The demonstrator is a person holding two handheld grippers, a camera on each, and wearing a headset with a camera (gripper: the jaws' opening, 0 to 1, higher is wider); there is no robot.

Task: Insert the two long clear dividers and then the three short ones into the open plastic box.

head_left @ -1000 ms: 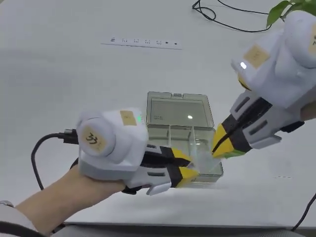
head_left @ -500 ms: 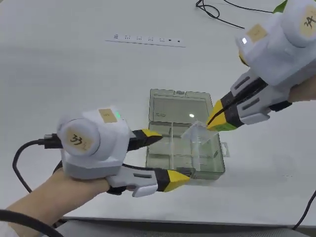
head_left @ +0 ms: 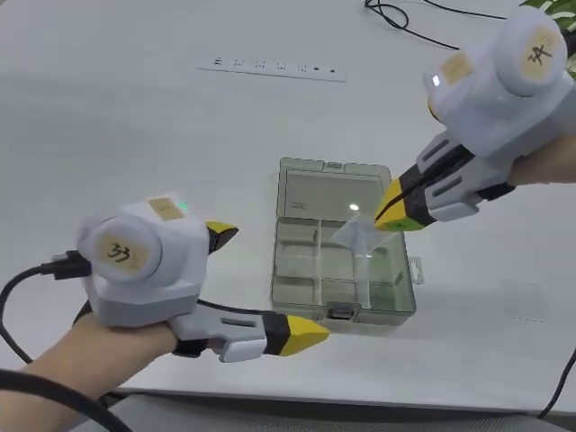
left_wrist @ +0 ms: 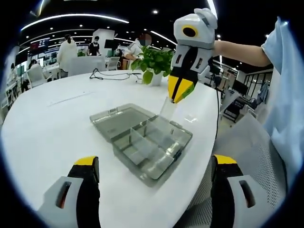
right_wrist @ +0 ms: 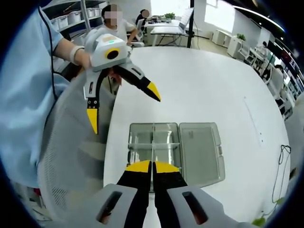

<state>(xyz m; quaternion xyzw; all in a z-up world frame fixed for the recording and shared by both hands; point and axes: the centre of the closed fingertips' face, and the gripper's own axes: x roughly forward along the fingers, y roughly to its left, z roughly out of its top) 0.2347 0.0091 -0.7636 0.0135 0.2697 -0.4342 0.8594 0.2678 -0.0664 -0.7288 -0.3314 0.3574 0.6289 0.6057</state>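
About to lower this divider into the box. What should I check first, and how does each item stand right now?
1. Grip: right gripper shut on the clear divider: ok.
2. Access: box with its lid open and lying flat: ok.
3. Position: clear divider hanging over the box's inside: ok.
4. Clearance: left gripper open, not touching the box: ok.
5. Alignment: divider edges lined up with the wall slots: cannot tell.

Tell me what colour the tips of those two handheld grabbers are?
Yellow, on both the left gripper and the right gripper; clearest in the head view.
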